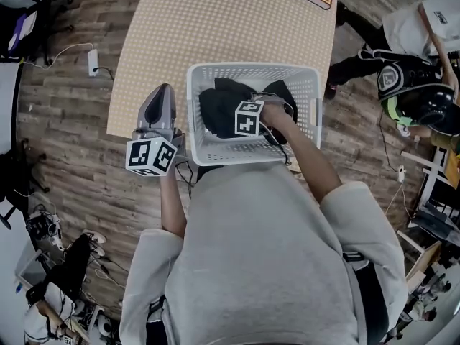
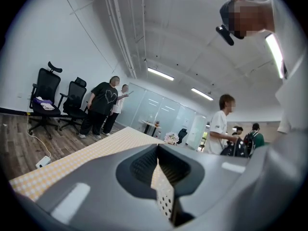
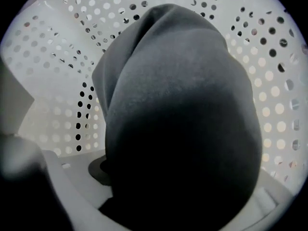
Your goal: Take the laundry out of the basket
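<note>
The dark grey soft cloth garment (image 3: 183, 119) sits bunched right between the jaws of the right gripper (image 3: 183, 182). It fills the whole gap and touches both sides, so I read those jaws as pinching a thick wad of it. All around the jaws is the white perforated plastic basket (image 3: 269, 81), with its wall just ahead of them, so the laundry (image 1: 223, 103) is inside and not lifted. The step in hand looks like the grab itself. Next comes a straight pull up over the rim (image 1: 251, 68), high enough that trailing cloth clears it. Out to the side, the left gripper (image 1: 162, 92) hangs beside the basket with its jaws (image 2: 157, 147) pressed together on nothing, and the beige chequered tabletop (image 2: 96, 150) lies ahead of them. It could steady the basket.
</note>
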